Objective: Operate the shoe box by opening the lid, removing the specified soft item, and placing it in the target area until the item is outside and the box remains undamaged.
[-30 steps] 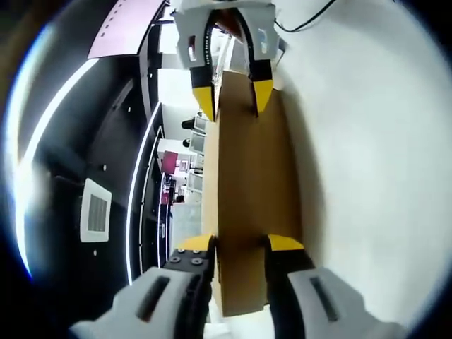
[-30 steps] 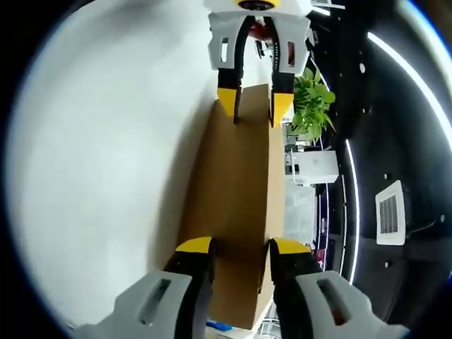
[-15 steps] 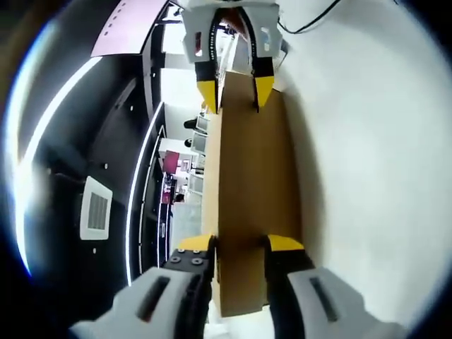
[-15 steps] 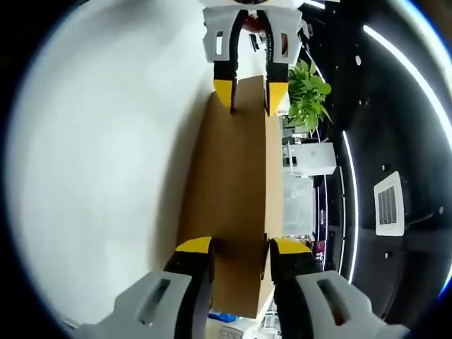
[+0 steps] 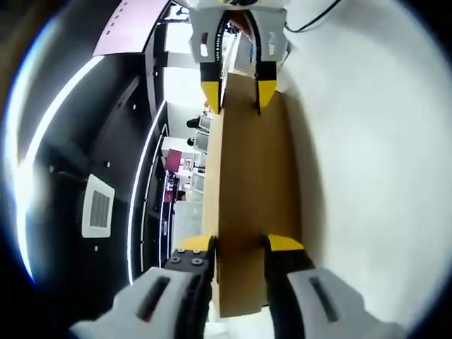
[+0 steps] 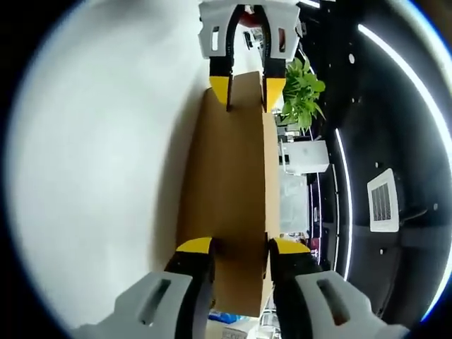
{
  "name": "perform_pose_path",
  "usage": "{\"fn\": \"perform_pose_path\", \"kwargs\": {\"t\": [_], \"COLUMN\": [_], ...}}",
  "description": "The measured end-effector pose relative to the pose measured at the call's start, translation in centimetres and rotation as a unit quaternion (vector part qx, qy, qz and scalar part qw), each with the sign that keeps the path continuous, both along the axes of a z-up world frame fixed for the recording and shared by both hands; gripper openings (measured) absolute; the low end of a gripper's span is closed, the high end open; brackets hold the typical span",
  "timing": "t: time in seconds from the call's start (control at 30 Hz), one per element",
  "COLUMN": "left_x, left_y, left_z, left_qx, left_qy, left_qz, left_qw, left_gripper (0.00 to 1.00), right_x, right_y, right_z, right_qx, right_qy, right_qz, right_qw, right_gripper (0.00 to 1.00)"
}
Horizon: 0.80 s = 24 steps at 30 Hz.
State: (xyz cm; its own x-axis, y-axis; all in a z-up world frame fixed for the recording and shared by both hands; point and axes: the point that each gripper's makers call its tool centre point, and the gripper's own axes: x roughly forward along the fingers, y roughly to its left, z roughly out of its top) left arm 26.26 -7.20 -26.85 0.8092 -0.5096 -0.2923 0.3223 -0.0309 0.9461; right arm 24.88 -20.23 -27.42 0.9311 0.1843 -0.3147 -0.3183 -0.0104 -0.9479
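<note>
White wall behind, left gripper (image 5: 240, 247) and right gripper (image 6: 240, 247) clamp opposite ends (cardboard) of the lid (image 5: 251, 176).

Both views are bright and fairly sharp at centre, with heavy fisheye bending toward the edges. The white surface (image 5: 367, 176) glares, nearly washed out. Curved light strips (image 6: 346, 191) glow against dark areas, perhaps a ceiling. A soft shadow edges the cardboard (image 6: 236, 183).
</note>
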Motion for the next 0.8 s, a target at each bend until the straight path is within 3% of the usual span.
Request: {"fn": "perform_pose_path", "kwargs": {"t": [0.17, 0.27, 0.3, 0.33, 0.4, 0.43, 0.57, 0.7, 0.8], "left_x": [-0.1, 0.0, 0.1, 0.1, -0.1, -0.2, -0.1, -0.1, -0.3], "left_y": [0.1, 0.1, 0.1, 0.1, 0.1, 0.1, 0.0, 0.0, -0.1], "left_z": [-0.2, -0.2, -0.3, -0.3, -0.3, -0.3, -0.1, -0.1, -0.1], "left_qx": [-0.002, -0.001, -0.001, -0.001, 0.005, 0.008, 0.004, 0.014, 0.046], "left_qy": [-0.001, -0.004, -0.005, -0.007, -0.010, -0.012, -0.004, -0.016, -0.052], "left_qz": [0.003, 0.003, 0.004, 0.004, 0.003, 0.002, 0.005, 0.004, -0.002], "left_qw": [1.0000, 1.0000, 1.0000, 1.0000, 0.9999, 0.9999, 1.0000, 0.9998, 0.9976], "left_gripper": [0.27, 0.27, 0.27, 0.27, 0.27, 0.27, 0.28, 0.28, 0.29], "right_x": [-0.1, -0.1, -0.1, -0.1, -0.3, -0.4, -0.2, -0.4, -0.4], "right_y": [0.1, 0.0, 0.0, 0.1, 0.3, 0.4, 0.2, 0.3, 0.2], "right_z": [-0.1, -0.8, -1.1, -1.4, -0.2, 0.4, 0.1, 0.4, 0.4], "right_qx": [-0.011, 0.000, 0.004, 0.009, 0.033, 0.045, 0.010, 0.011, 0.013], "right_qy": [-0.014, -0.009, -0.008, -0.006, 0.001, 0.005, -0.014, -0.020, -0.019], "right_qz": [-0.007, -0.010, -0.011, -0.013, -0.012, -0.011, -0.005, -0.004, -0.002], "right_qw": [0.9998, 0.9999, 0.9999, 0.9999, 0.9994, 0.9989, 0.9998, 0.9997, 0.9997], "right_gripper": [0.31, 0.46, 0.46, 0.40, 0.30, 0.30, 0.30, 0.30, 0.30]}}
